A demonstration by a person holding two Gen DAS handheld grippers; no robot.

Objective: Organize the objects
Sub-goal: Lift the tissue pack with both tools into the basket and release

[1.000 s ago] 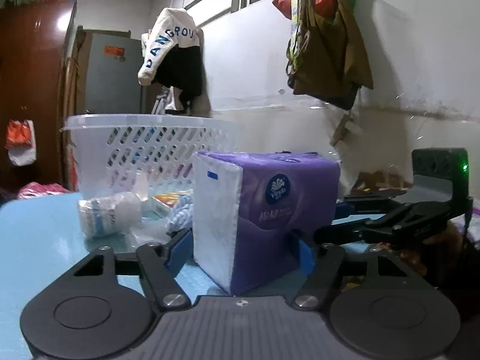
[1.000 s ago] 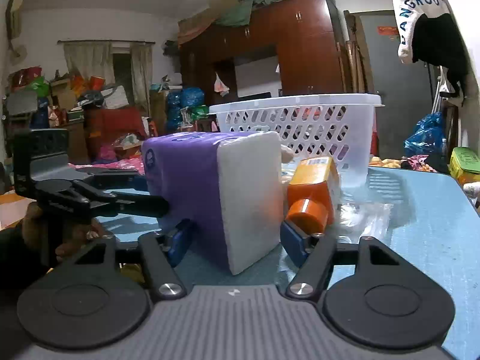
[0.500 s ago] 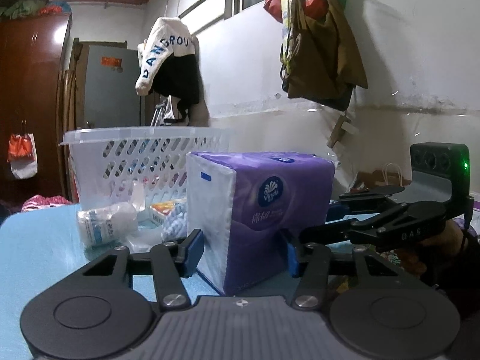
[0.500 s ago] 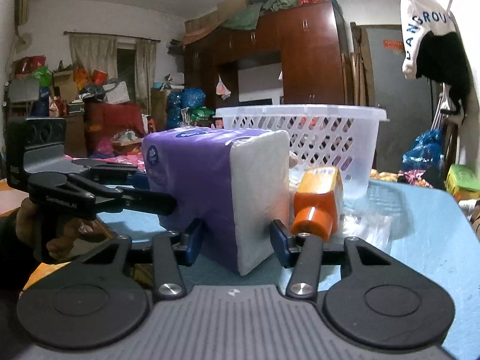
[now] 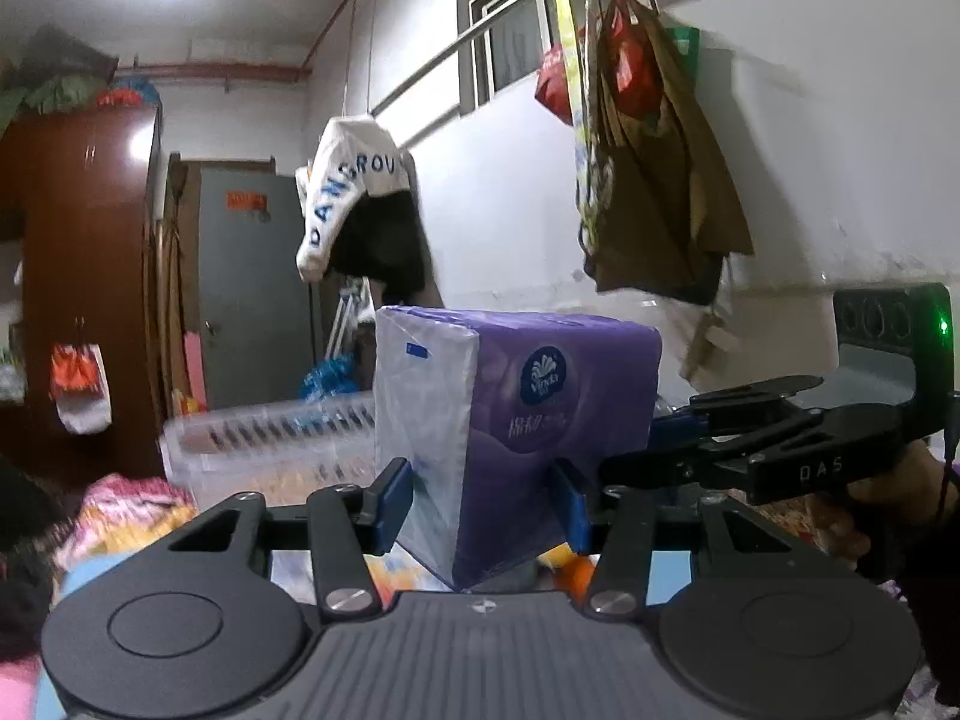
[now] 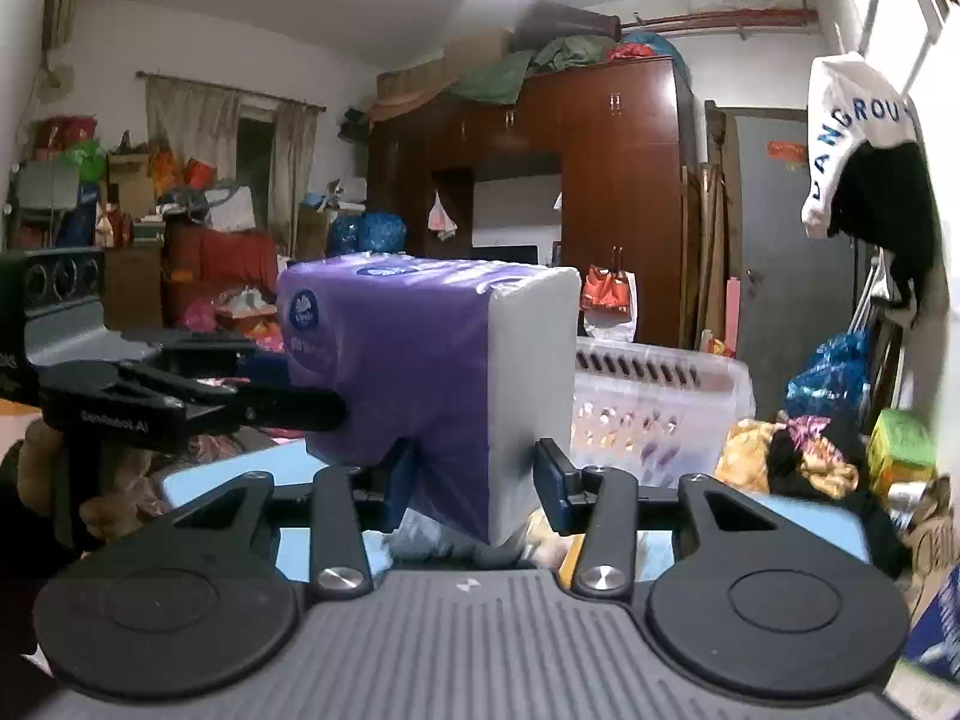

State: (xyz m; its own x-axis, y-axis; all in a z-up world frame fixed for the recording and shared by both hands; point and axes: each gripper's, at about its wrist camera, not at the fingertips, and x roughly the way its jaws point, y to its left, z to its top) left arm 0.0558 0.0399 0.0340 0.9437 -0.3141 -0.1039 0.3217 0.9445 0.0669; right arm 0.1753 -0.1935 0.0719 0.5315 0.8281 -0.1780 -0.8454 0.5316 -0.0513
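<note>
A purple and white tissue pack (image 5: 510,420) is held in the air between both grippers. My left gripper (image 5: 480,504) is shut on its lower corner, blue pads pressing both sides. My right gripper (image 6: 474,480) is shut on the opposite corner of the same pack (image 6: 432,372). Each gripper shows in the other's view: the right one (image 5: 780,438) at the pack's right, the left one (image 6: 180,402) at its left. The white slotted basket (image 5: 270,444) sits below and behind the pack, and it also shows in the right wrist view (image 6: 660,402).
The blue table (image 6: 222,480) lies below, with an orange item (image 5: 576,570) partly hidden under the pack. Clothes and bags (image 5: 648,180) hang on the wall. A wooden wardrobe (image 6: 600,210) and clutter (image 6: 810,456) stand beyond the table.
Both grippers closed on the tissue pack and lifted it off the table. The basket and table items have dropped lower in both views.
</note>
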